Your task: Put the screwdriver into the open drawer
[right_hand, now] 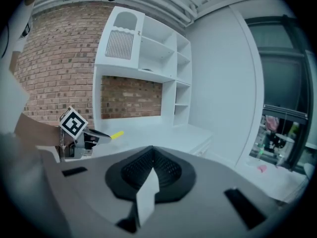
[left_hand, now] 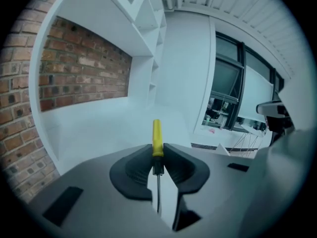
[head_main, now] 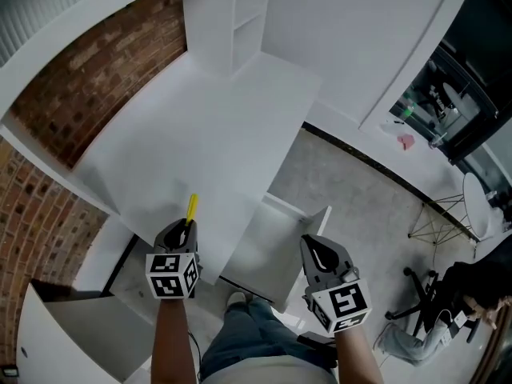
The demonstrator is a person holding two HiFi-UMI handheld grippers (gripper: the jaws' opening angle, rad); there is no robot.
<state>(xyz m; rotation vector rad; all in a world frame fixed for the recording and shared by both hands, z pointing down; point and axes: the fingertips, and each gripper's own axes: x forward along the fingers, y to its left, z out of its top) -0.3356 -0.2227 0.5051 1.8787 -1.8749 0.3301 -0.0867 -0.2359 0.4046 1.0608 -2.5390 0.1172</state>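
nearest to us are our legs in blue jeans [head_main: 240,338] and two forearms, each carrying a grey gripper topped by a black-and-white marker cube. the left gripper [head_main: 186,229] has its black ribbed fingers [left_hand: 132,170] drawn almost together, clamped on a yellow-handled screwdriver [left_hand: 157,139] with a thin metal shaft. the grip sits at the dark collar where the handle meets the shaft. the yellow handle sticks out past the fingertips toward the back wall, and the shaft runs back between the fingers toward the camera. the screwdriver is held in the air at the near edge of the white counter [head_main: 200,134], to the left of the drawer and not inside it.

the right gripper [head_main: 318,250] hangs off to the right of that edge, its fingers [right_hand: 171,170] brought together with nothing between them. between the two grippers, just ahead of our knees, the white open drawer [head_main: 268,250] stands pulled out from the counter's near edge.

beyond the grippers the counter stretches away. a red brick wall [head_main: 96,78] runs along its far edge, and a tall white shelf unit [head_main: 240,22] stands on that edge toward the right end. grey speckled floor [head_main: 352,182] lies off the counter's right edge.
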